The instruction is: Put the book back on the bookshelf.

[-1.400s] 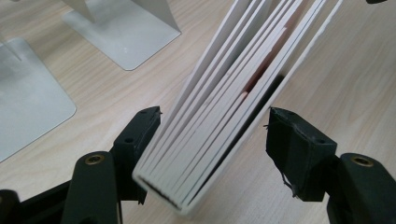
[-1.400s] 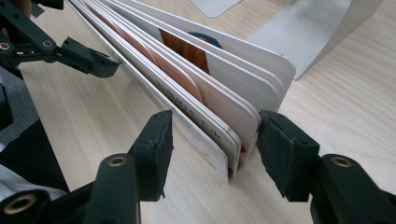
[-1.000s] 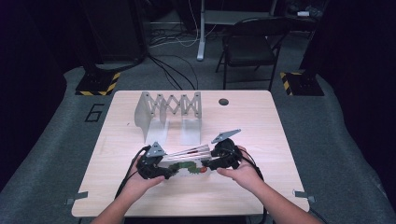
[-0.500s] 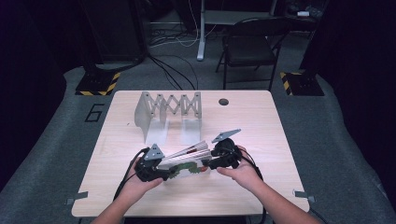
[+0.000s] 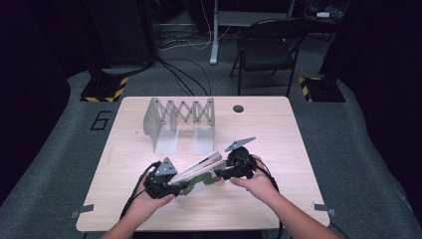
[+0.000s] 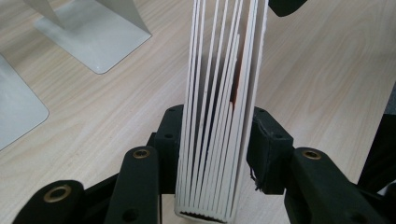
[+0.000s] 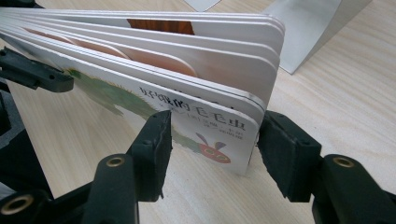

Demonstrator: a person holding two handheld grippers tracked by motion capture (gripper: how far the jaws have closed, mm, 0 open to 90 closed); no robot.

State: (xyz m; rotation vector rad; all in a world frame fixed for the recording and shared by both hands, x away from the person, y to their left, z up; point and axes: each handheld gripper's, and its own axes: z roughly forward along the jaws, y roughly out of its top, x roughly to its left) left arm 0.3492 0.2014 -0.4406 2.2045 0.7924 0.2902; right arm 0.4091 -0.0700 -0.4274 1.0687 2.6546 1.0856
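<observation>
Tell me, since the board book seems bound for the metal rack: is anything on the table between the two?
Nothing visible does. The board book, held at its ends by the left claw and right claw, faces bare tabletop up to the rack. The dark round hole lies off to the right.

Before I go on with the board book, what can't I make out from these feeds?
- Board book cover, high view: too small to read.
- Book's lower edge, left gripper view: cut off by the frame.
- Right tongs pad contact, right gripper view: far pad hidden behind the cover.
- Rack top, both gripper views: cut off.
</observation>
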